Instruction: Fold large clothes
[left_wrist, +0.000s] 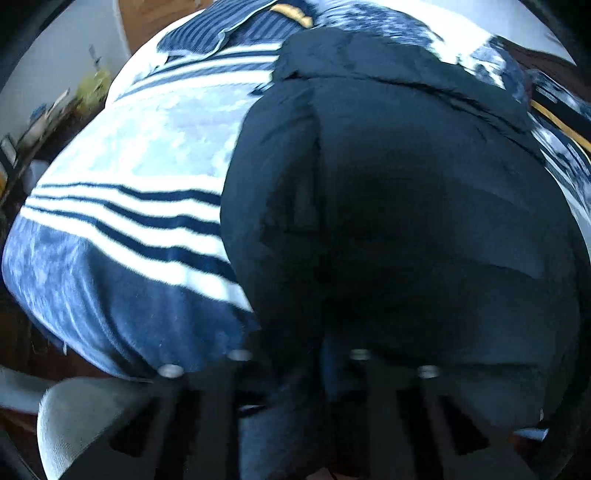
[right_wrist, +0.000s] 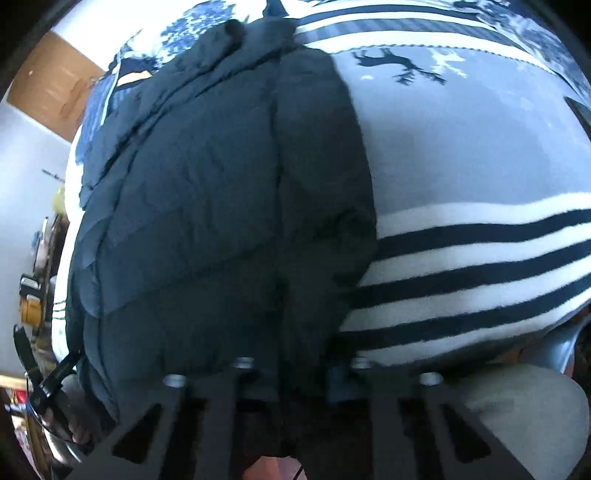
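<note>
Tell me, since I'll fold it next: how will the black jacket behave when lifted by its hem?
The jacket looks quilted and puffy, so probably light but bulky. Its wrinkled shell suggests it will flop and may slide over the blanket.

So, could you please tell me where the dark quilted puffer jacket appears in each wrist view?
Left wrist view: the dark quilted puffer jacket fills the centre and right, reaching down to the fingers.
Right wrist view: the jacket fills the centre and left.
Shared landmark: the blue and white striped fleece blanket under it, left of the jacket in the left view and right of it in the right view.
</note>
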